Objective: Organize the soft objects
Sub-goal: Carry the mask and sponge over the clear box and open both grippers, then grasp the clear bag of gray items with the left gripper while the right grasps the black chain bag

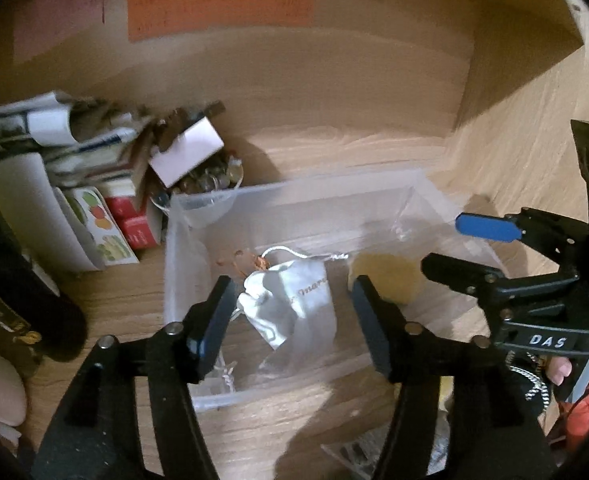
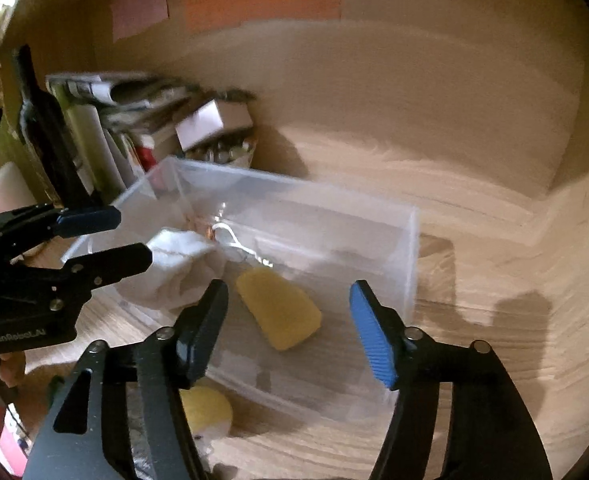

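While we hover over the clear plastic storage bin (image 2: 410,248) on the wooden shelf (image 2: 494,240), left gripper (image 1: 290,312) wide open and empty, right gripper (image 2: 290,320) likewise, white drawstring fabric pouch (image 1: 294,296) and yellow sponge wedge (image 2: 280,312) inside the bin, another yellow soft piece (image 2: 208,410) outside, beside its near wall.

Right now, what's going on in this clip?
A person is sorting soft items into a clear plastic bin on a wooden desk. A white drawstring pouch and a yellow sponge already lie inside it. Both tools hang open over the bin, the left tool above the pouch and the right tool near the sponge, neither gripping anything. Another yellow soft item sits outside the bin, in front of it.
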